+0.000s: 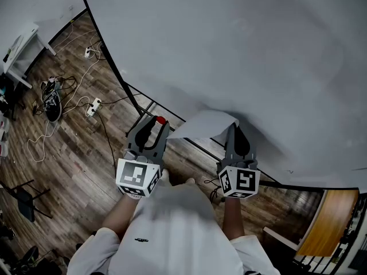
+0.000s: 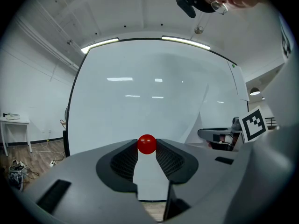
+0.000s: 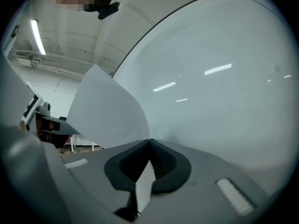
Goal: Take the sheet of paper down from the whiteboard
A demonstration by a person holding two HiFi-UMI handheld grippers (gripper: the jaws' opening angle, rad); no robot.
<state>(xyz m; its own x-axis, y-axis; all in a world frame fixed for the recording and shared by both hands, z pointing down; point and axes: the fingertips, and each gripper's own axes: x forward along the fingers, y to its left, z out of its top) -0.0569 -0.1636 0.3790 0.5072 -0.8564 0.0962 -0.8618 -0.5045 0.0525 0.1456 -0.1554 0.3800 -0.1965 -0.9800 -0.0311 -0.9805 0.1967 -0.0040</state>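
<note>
Left gripper (image 2: 147, 146): clenched on a small round red magnet (image 2: 147, 144), pinched at the jaw tips.
Right gripper (image 3: 149, 143): jaws closed on one edge of the white sheet of paper (image 3: 107, 111).
Sheet of paper: curled leftward away from the large white whiteboard (image 1: 229, 50), between the two grippers, near the board's lower edge.
Floor: brown wooden planks (image 1: 80, 159), with a white power strip (image 1: 93, 105) lying left of the board.

The whiteboard (image 1: 241, 44) is walling off everything ahead of you. The sheet of paper (image 1: 203, 124) is bowing across the gap between your left gripper (image 1: 157, 124), whose jaws a red ball (image 1: 161, 120) is filling, and your right gripper (image 1: 232, 128), which is pinching it. Leftward, the floor (image 1: 74, 153) is lying open around a power strip (image 1: 93, 106).
</note>
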